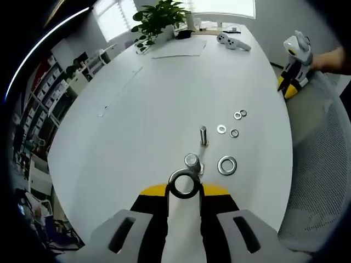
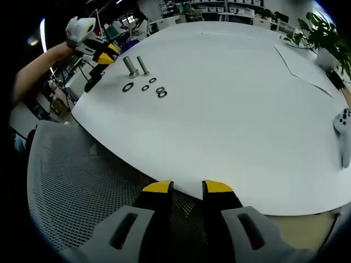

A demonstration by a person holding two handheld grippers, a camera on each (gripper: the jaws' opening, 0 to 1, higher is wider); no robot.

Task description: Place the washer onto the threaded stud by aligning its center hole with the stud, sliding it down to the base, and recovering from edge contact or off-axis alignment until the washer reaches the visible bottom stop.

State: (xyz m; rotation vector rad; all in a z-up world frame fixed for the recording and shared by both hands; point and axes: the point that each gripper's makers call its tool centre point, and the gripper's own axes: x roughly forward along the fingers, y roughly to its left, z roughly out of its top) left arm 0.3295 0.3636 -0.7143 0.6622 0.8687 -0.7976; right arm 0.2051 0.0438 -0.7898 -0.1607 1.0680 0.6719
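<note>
My left gripper (image 1: 184,189) is shut on a large steel washer (image 1: 184,183), held on edge just above the white table (image 1: 137,120). Directly beyond the washer stands a threaded stud (image 1: 191,161), and the washer's hole is close in front of its top. A second stud (image 1: 203,135) stands farther off. My right gripper (image 2: 188,187) hangs open, holding nothing, at the table's near edge, over a mesh chair (image 2: 82,186). From there both studs (image 2: 130,66) show at the far left, next to the left gripper (image 2: 90,38), which a hand holds.
Loose washers lie right of the studs: a large one (image 1: 227,165) and several small ones (image 1: 221,129). Across the table are a game controller (image 1: 233,41), papers (image 1: 178,49) and a potted plant (image 1: 159,19). The right gripper (image 1: 296,60) shows beyond the table's right edge.
</note>
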